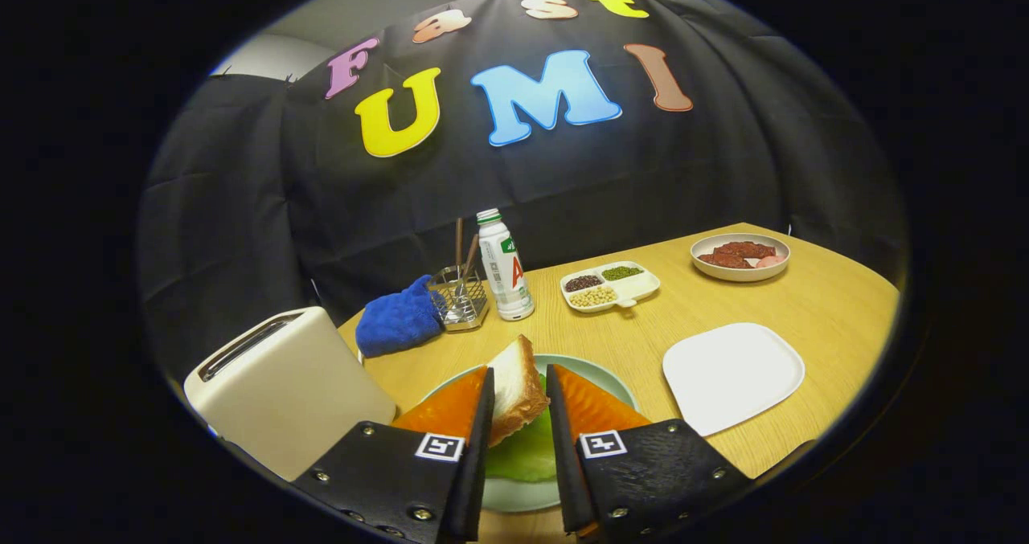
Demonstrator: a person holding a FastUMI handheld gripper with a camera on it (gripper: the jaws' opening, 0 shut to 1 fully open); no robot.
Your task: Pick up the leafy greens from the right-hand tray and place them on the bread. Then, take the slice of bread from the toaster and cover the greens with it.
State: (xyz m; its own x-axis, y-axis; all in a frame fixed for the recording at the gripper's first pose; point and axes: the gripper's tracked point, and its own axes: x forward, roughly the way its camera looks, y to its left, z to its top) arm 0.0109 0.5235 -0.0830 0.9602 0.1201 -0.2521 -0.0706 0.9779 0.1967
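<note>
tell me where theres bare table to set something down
Bare wood lies between the white plate and the sectioned tray, and beyond that plate toward the meat bowl. It is crowded around the bottle, utensil rack, blue cloth and toaster. The gripper holds the bread slice.

One gripper (518, 403), its two fingers closed on one slice of bread (514, 383). One leaf of greens (526, 451), lying on one pale green plate (514, 496). One toaster (285, 387) with two slots. One white square plate (731, 375). One divided tray (611, 284) with four compartments, three of them filled. One round bowl (739, 256) holding what looks like three or four pieces of food; the count is unclear from here. One bottle (504, 265). One wire holder (460, 299) with two sticks. One blue cloth (398, 319). One wooden table (804, 303).
</note>
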